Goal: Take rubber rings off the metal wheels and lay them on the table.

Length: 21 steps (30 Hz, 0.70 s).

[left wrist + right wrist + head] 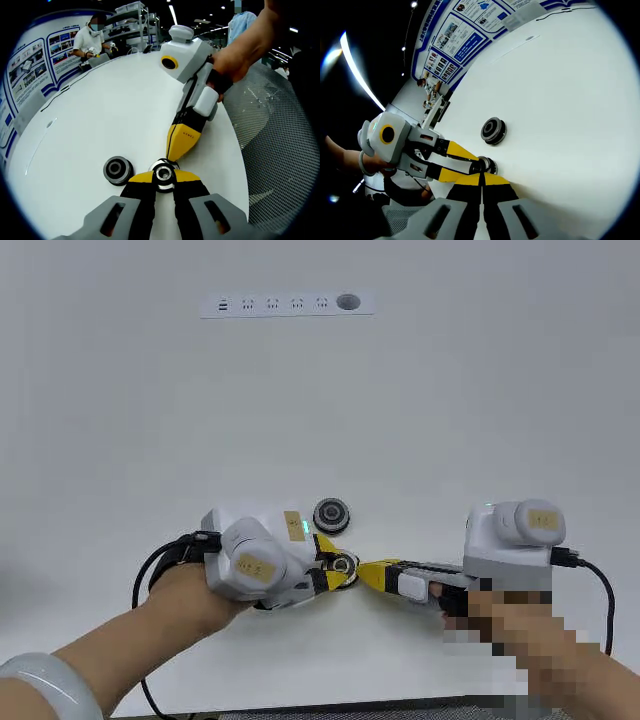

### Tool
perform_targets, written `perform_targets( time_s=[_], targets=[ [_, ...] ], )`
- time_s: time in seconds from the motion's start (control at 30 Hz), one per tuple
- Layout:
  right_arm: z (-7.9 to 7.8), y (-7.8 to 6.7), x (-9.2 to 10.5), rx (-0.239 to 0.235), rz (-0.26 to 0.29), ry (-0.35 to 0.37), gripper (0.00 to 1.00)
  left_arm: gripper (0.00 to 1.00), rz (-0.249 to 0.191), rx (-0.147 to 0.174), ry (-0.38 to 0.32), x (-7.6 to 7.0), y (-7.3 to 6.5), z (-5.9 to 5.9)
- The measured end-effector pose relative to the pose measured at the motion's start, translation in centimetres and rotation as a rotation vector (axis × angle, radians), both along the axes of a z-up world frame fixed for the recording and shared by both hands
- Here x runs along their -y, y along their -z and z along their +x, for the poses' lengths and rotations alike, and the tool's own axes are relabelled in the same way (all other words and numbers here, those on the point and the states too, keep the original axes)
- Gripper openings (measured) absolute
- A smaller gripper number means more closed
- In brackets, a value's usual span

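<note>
By the left gripper (164, 176) a metal wheel (164, 173) is clamped between the fingers. The right gripper (172, 157), fingers pressed together, is pointed head-on at its far rim, tips touching.

White table (420, 420) with a white power strip (287, 305); blue-framed wall posters (455, 35), ceiling strip light (172, 14), dark hall
</note>
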State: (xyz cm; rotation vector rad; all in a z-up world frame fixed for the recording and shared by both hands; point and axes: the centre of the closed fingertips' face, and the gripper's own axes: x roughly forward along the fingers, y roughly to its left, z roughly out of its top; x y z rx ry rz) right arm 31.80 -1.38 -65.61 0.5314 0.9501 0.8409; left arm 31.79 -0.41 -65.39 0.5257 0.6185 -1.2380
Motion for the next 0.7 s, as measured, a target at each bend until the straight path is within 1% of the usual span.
perform_targets(
  time_s=[0.7],
  targets=[
    [-0.11,-0.86,-0.8,-0.002,0.033,-0.009,0.01,0.13,0.001,0.0,-0.001,0.0,0.07,-0.01]
  ],
)
